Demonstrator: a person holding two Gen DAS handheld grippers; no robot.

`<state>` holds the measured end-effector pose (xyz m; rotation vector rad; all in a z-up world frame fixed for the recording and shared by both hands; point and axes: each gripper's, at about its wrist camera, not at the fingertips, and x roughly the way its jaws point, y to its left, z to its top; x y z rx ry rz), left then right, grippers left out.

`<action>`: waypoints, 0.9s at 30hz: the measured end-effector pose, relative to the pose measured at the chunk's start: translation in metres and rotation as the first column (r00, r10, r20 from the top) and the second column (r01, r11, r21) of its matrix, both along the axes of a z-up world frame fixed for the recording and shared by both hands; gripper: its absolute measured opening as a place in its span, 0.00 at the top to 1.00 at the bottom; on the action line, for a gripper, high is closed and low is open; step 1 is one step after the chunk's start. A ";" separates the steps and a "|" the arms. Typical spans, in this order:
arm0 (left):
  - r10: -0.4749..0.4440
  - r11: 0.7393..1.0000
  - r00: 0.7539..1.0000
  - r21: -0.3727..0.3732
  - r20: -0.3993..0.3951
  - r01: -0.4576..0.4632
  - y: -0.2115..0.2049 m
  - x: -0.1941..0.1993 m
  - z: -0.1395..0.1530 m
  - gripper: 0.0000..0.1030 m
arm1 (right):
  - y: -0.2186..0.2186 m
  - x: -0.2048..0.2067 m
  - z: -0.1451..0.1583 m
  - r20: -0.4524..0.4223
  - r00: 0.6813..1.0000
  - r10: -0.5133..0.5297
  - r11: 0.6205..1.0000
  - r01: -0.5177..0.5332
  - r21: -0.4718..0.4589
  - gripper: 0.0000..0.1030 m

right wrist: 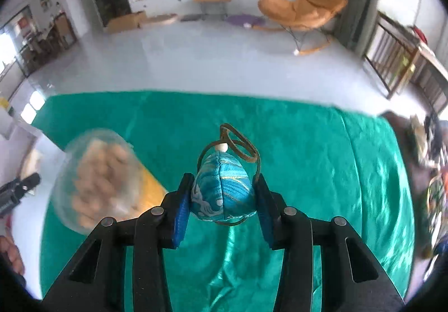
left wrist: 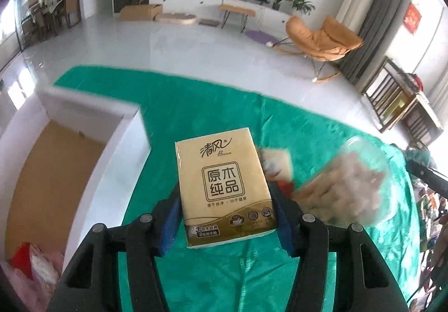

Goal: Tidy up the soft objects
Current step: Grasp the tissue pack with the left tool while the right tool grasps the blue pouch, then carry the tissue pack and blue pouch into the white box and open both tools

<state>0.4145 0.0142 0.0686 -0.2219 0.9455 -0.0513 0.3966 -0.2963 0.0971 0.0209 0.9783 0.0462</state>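
Fingers point(left wrist: 172, 223) on the left gripper point(left wrist: 226, 216) are clamped on a tissue pack point(left wrist: 224, 188), held above the green cloth point(left wrist: 196, 104) beside the white box point(left wrist: 92, 116). The right gripper point(right wrist: 222, 200) pinches a blue silk pouch point(right wrist: 222, 194) in the air. Risk, I'd say: the slick pack slips out mid-swing or clips the box wall, and the pouch's cord point(right wrist: 238, 144) snags on a finger at release.

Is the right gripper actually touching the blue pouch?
Touching. The right wrist view shows the right gripper with both jaws pressed against the blue pouch.
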 end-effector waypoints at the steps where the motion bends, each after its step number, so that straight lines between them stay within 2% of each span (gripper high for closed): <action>1: -0.006 1.000 1.000 -0.010 0.007 0.006 -0.003 0.000 0.008 0.44 | 0.011 0.002 0.011 0.005 1.000 0.025 1.000 -0.025 0.007 0.57; 6: -0.030 1.000 0.999 -0.006 0.043 0.030 -0.009 -0.002 0.040 0.44 | 0.058 0.008 0.037 0.012 0.994 0.110 0.993 -0.111 0.034 0.57; 12: 0.011 1.000 0.998 -0.013 0.067 -0.010 0.024 -0.018 0.067 0.44 | 0.132 0.000 0.049 0.016 0.972 0.234 0.971 -0.235 0.044 0.56; 16: 0.079 0.997 0.994 -0.026 0.075 -0.077 0.076 -0.035 0.077 0.44 | 0.192 -0.009 0.048 0.022 0.946 0.324 0.943 -0.325 0.077 0.56; 19: 0.136 0.991 0.987 -0.006 0.085 -0.136 0.127 -0.055 0.082 0.44 | 0.233 -0.020 0.043 0.033 0.925 0.378 0.918 -0.379 0.116 0.56; 22: 0.210 0.977 0.975 0.024 0.078 -0.212 0.185 -0.084 0.081 0.44 | 0.289 -0.033 0.034 0.032 0.891 0.452 0.879 -0.451 0.154 0.56; 27: 0.322 0.940 0.946 0.112 0.029 -0.323 0.269 -0.137 0.063 0.42 | 0.383 -0.066 0.013 0.011 0.817 0.577 0.801 -0.569 0.185 0.56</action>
